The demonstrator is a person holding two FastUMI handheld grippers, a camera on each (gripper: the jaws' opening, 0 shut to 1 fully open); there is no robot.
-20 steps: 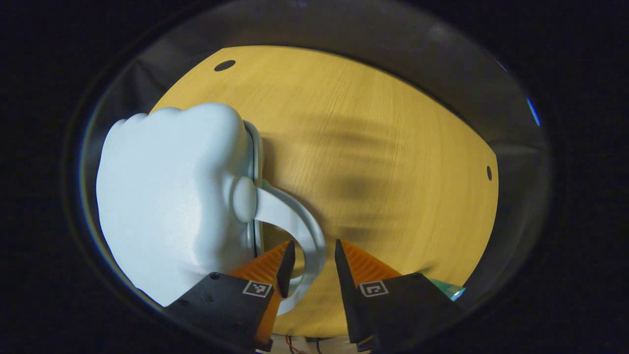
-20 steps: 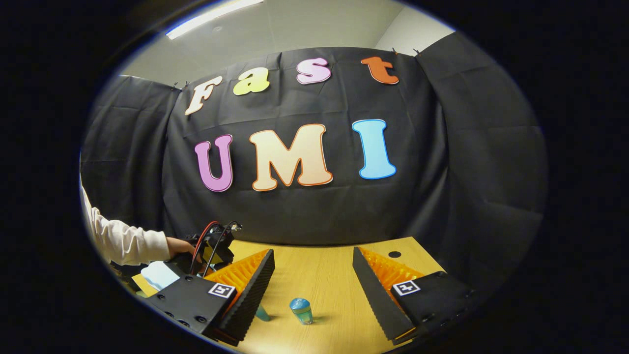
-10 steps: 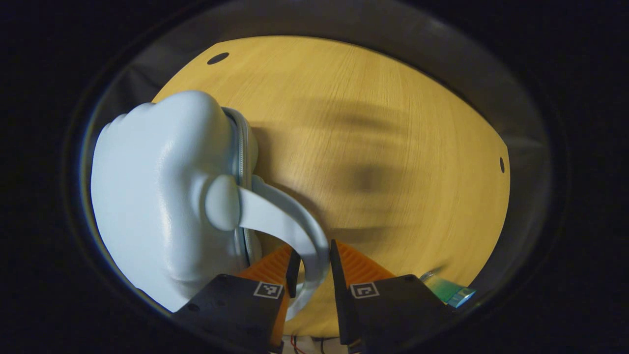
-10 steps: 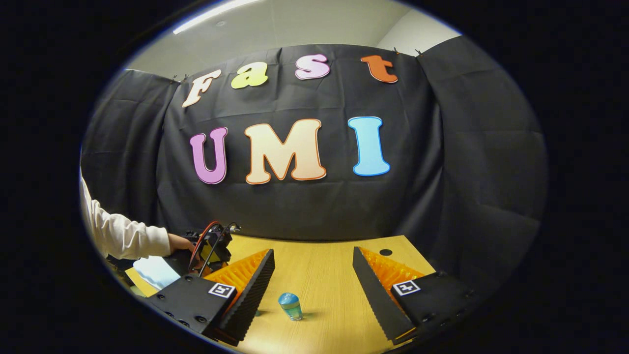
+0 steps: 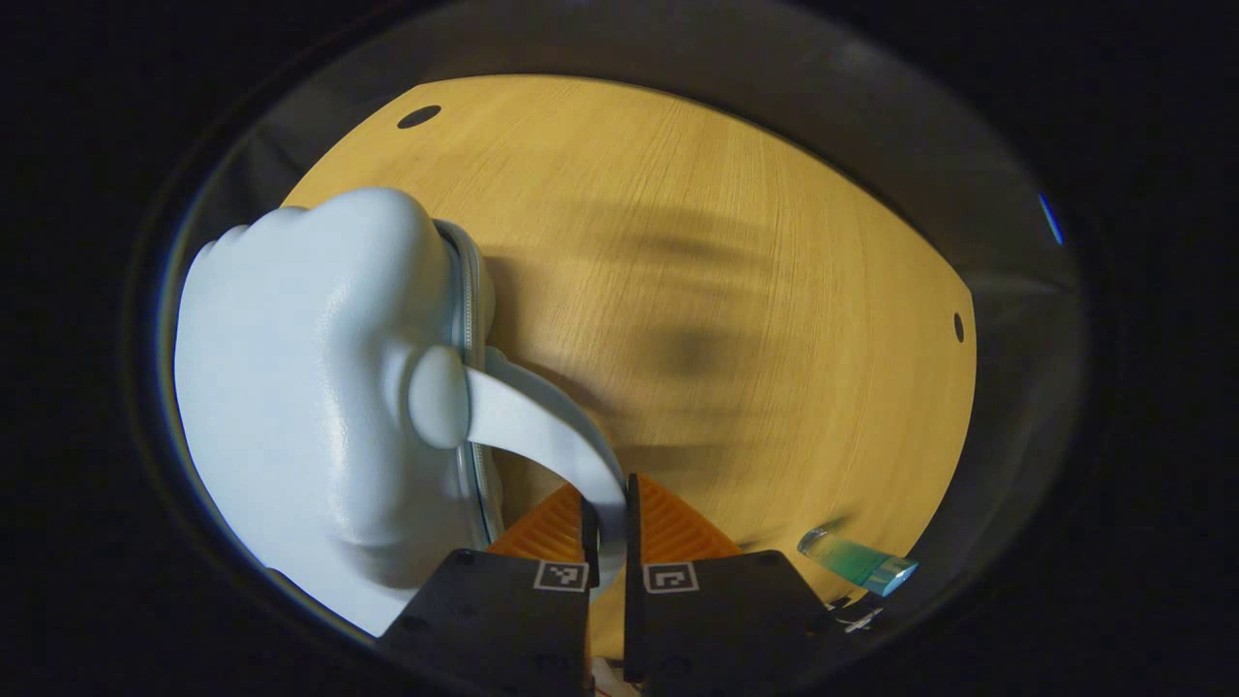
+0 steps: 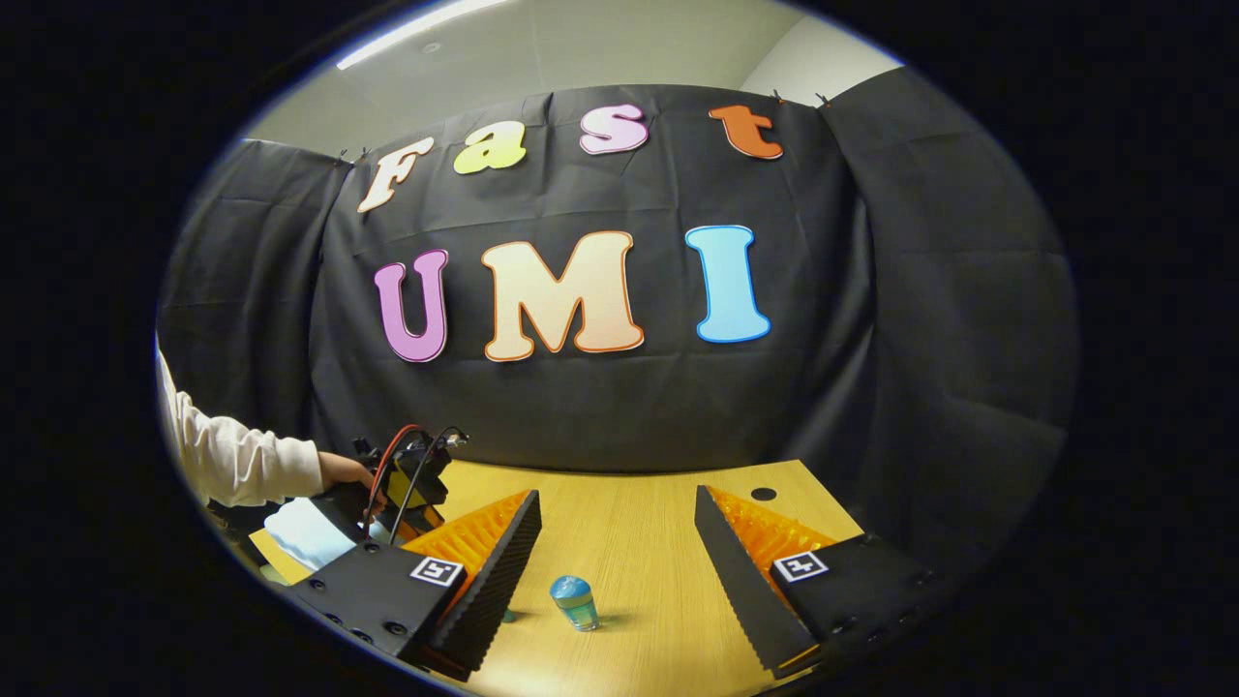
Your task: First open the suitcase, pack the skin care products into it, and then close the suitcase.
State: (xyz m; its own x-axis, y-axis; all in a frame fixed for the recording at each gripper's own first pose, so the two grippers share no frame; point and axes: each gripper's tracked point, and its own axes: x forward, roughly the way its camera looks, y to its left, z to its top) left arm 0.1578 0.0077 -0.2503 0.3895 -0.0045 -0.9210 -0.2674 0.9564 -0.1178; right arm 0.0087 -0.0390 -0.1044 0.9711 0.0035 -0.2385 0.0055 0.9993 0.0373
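Clamped on the handle [image 5: 542,436] in the left gripper view, the left gripper [image 5: 608,542] is seen just right of the pale blue case [image 5: 310,387], whose zip seam runs away from the fingers; a teal tube [image 5: 857,563] lies further right, and no writing can be read. From the right gripper view, the right gripper [image 6: 615,561] is held wide open and empty, a blue-capped bottle [image 6: 573,602] standing on the table [image 6: 639,542] between its fingers, with the case at far left under the other hand [image 6: 341,471].

My own black finger mount hides the handle's [image 5: 542,436] near end. The suitcase [image 6: 308,534] shows as a pale sliver at the far left, and my left finger covers most of a teal tube [image 6: 507,614].
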